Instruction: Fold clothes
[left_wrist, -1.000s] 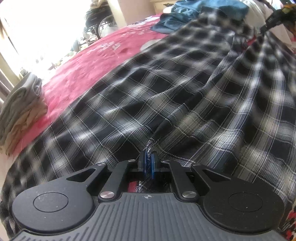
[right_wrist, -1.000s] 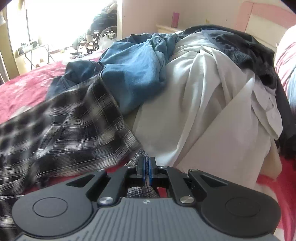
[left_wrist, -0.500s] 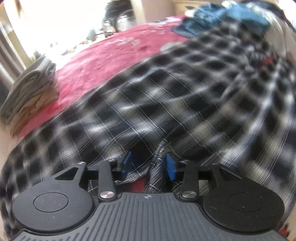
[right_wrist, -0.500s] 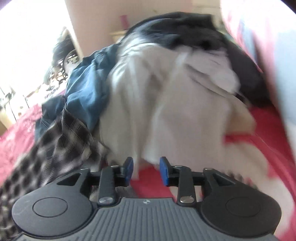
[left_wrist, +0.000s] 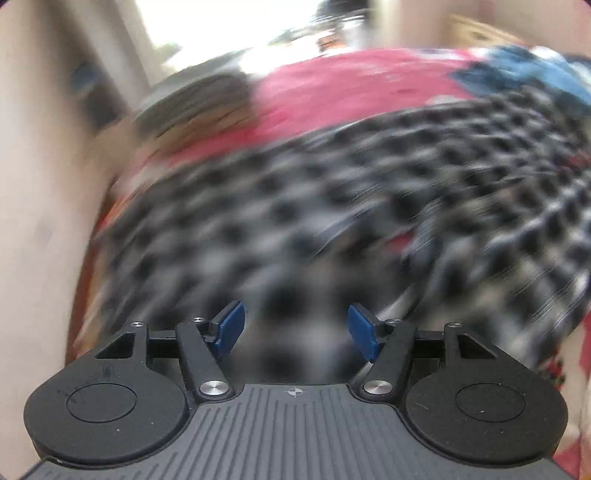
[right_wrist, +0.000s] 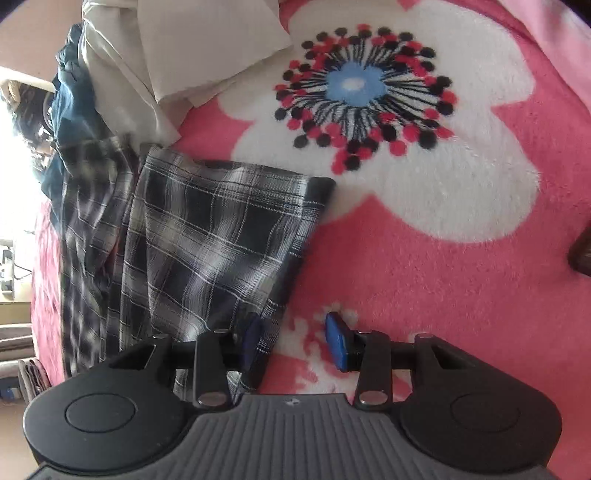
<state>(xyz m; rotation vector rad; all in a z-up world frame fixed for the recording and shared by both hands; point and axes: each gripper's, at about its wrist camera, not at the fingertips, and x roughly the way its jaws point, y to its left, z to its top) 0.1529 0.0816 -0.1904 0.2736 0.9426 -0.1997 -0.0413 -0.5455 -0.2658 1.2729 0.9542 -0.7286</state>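
A black-and-white plaid shirt (left_wrist: 332, 206) lies spread over the pink bedspread, heavily blurred in the left wrist view. My left gripper (left_wrist: 295, 328) hovers above it with its jaws opening and no cloth between the blue pads. In the right wrist view a plaid sleeve (right_wrist: 221, 229) lies flat on the flowered pink blanket (right_wrist: 443, 277). My right gripper (right_wrist: 295, 341) points down at the sleeve's lower edge, its jaws opening. Its left pad (right_wrist: 253, 336) sits over the cloth edge and its right pad (right_wrist: 338, 341) over bare blanket. Neither pad presses on the cloth.
A cream-white garment (right_wrist: 177, 55) and a blue garment (right_wrist: 74, 110) are heaped beyond the sleeve. The blue garment (left_wrist: 524, 74) also shows at the far right of the bed. A blurred grey-brown pile (left_wrist: 195, 107) sits at the bed's left edge, next to a pale wall.
Both grippers were shut on plaid cloth and have let it go, jaws now apart. The left one rose and swung left. The right one rolled and now looks down at the sleeve on the blanket.
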